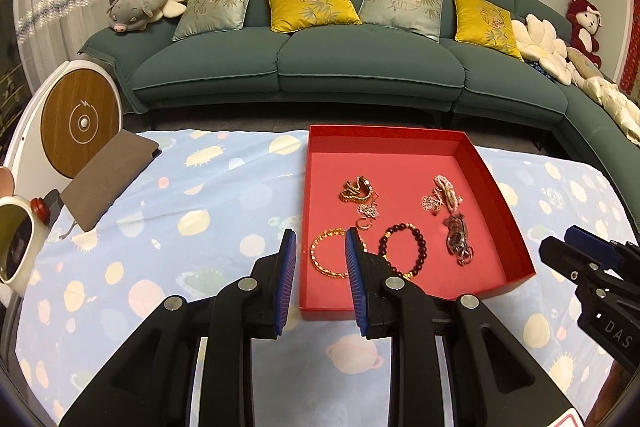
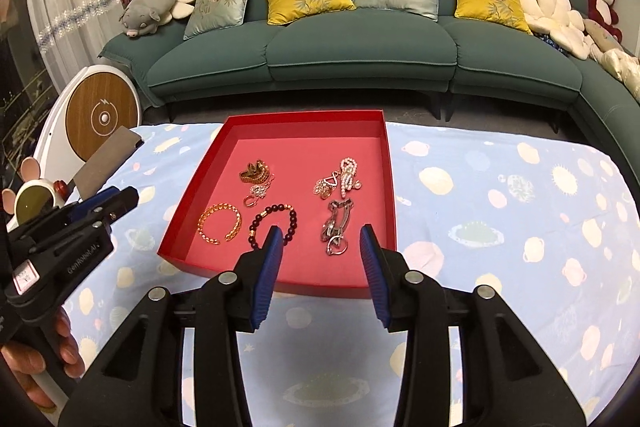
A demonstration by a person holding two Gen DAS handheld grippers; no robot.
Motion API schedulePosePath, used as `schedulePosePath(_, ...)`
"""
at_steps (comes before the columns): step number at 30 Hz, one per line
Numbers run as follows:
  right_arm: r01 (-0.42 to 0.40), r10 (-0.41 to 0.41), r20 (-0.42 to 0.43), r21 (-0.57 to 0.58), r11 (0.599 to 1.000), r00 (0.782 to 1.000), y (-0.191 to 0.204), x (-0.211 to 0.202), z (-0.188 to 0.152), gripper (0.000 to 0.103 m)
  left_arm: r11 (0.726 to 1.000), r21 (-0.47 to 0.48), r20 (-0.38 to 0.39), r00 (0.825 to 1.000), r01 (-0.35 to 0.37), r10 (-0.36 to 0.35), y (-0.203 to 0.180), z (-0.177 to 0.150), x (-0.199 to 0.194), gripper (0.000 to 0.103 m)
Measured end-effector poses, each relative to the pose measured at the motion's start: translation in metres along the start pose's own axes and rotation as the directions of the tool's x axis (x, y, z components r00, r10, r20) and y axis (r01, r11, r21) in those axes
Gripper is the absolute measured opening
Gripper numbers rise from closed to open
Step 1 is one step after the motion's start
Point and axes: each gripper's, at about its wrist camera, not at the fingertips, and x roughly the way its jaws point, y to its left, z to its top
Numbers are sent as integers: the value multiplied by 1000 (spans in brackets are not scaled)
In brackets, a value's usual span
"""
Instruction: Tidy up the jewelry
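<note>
A red tray [image 1: 504,195] [image 2: 188,211] lies on the blue patterned cloth and holds the jewelry: a gold bangle [image 1: 320,259] [image 2: 220,223], a dark bead bracelet [image 1: 416,247] [image 2: 280,217], a gold chain clump [image 1: 356,189] [image 2: 254,173], a pearl and silver cluster [image 1: 442,195] [image 2: 340,181] and a silver watch [image 1: 458,237] [image 2: 336,227]. My left gripper [image 1: 320,239] [image 2: 120,199] is open and empty above the tray's near left corner. My right gripper [image 2: 320,233] [image 1: 560,239] is open and empty above the tray's near edge.
A brown notebook [image 1: 108,179] [image 2: 106,159] lies at the cloth's left edge, next to a round mirror [image 1: 12,243] [image 2: 34,205]. A white device with a wooden disc [image 1: 80,123] stands behind it. A green sofa [image 1: 360,63] with cushions fills the background.
</note>
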Motion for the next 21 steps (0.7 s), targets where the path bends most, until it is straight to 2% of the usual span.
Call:
schedulePosePath(5,25,-25,-3,-46,999,1000,7,4,-4,41,1000,14,-16,1000,2,-2,-8,-6,5,24)
schedulePosePath(9,37,-38,-3,-44,998,999,4,6,-8,48,1000,23,-35,999,-7,8,-10,-11,14,34)
schedulePosePath(11,44,-45,-11,-45,998,999,3,9,-10,49,1000,27,-45,999,-2,4,-10,-14,18,35)
schedulePosePath(15,54,-55,-31,-38,998,998,-3,15,-17,52,999,43,-48,999,-8,11,-12,-17,19,48)
schedulePosePath(21,61,-63,-49,-39,997,997,-5,22,-25,56,999,42,-68,998,-7,9,-17,-22,25,56)
